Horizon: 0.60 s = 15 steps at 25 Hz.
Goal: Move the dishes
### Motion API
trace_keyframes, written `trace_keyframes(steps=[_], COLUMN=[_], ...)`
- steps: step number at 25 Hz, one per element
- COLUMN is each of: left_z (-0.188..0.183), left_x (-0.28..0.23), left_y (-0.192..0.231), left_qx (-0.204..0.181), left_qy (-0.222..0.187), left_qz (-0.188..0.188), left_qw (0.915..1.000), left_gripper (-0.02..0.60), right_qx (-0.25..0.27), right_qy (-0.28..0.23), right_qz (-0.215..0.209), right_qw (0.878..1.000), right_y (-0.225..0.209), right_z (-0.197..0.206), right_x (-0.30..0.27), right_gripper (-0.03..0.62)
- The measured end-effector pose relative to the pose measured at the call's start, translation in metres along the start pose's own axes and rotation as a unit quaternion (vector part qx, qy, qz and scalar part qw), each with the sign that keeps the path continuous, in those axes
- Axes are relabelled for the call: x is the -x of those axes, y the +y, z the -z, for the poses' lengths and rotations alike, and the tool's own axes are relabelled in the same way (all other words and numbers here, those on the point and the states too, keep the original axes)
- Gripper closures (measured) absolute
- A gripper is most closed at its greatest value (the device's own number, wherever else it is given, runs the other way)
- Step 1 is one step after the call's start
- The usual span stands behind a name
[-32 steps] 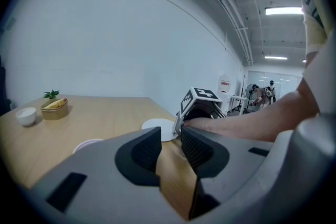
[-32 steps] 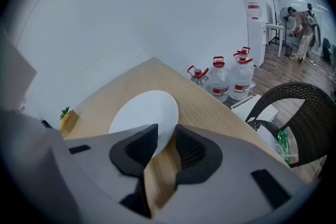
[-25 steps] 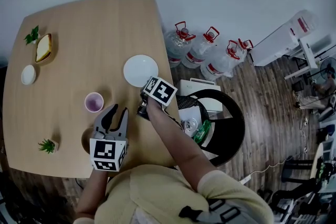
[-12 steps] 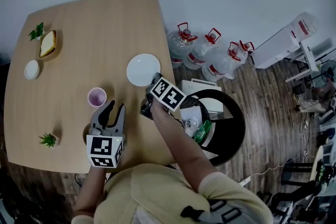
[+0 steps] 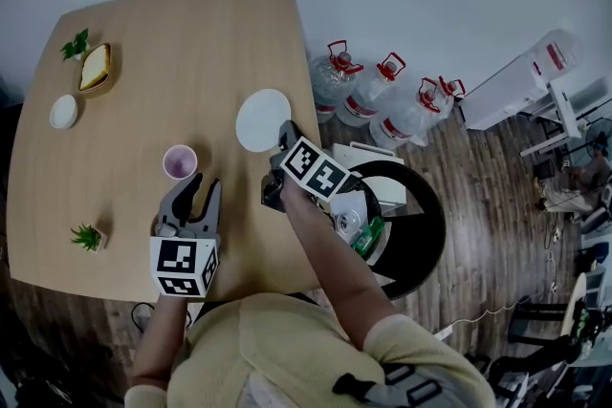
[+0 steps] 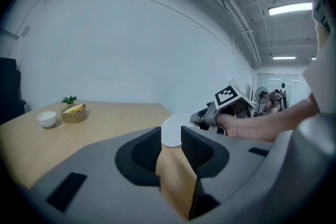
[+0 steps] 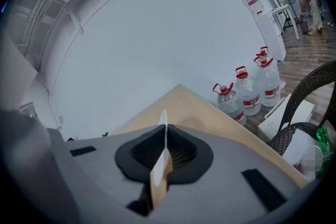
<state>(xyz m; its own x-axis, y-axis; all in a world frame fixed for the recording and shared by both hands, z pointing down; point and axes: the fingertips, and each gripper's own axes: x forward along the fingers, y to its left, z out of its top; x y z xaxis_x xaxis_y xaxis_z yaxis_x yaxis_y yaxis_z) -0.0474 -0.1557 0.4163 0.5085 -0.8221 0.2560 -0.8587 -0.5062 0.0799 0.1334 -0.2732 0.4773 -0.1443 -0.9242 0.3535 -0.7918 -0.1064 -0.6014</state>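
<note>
A white plate (image 5: 260, 118) is near the table's right edge, and my right gripper (image 5: 284, 138) is shut on its near rim. In the right gripper view the plate (image 7: 163, 122) shows edge-on, pinched between the dark pads, after the jaws have just been closing on it. My left gripper (image 5: 202, 190) hovers open just below a pink cup (image 5: 179, 161), with nothing between its fingers. In the left gripper view, past the gap of the left gripper (image 6: 171, 140), lies the plate (image 6: 170, 128), with the right gripper (image 6: 202, 117) on its rim.
At the table's far left stand a small white bowl (image 5: 64, 111), a tan dish with yellow food (image 5: 94, 68) and a small plant (image 5: 76, 43). Another small plant (image 5: 86, 237) sits at the near left. Water bottles (image 5: 373, 96) and a dark wicker chair (image 5: 421, 234) stand right of the table.
My right gripper has closed on the plate's rim and risen with it; the plate now looks tilted and narrower. The left gripper has drifted slightly up the table, still open.
</note>
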Motion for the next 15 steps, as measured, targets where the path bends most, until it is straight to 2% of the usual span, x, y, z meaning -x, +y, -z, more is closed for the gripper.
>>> trace_keyframes(steps=[15], left_z=[-0.011], left_x=[0.031], left_y=[0.018], left_qx=[0.003], left_qy=[-0.022], left_qz=[-0.035], left_qw=[0.9991], left_gripper=[0.458], right_qx=[0.072], right_qy=[0.030], right_qz=[-0.091], right_qw=[0.993], right_y=[0.031], right_z=[0.001], right_x=[0.046], right_gripper=[0.569])
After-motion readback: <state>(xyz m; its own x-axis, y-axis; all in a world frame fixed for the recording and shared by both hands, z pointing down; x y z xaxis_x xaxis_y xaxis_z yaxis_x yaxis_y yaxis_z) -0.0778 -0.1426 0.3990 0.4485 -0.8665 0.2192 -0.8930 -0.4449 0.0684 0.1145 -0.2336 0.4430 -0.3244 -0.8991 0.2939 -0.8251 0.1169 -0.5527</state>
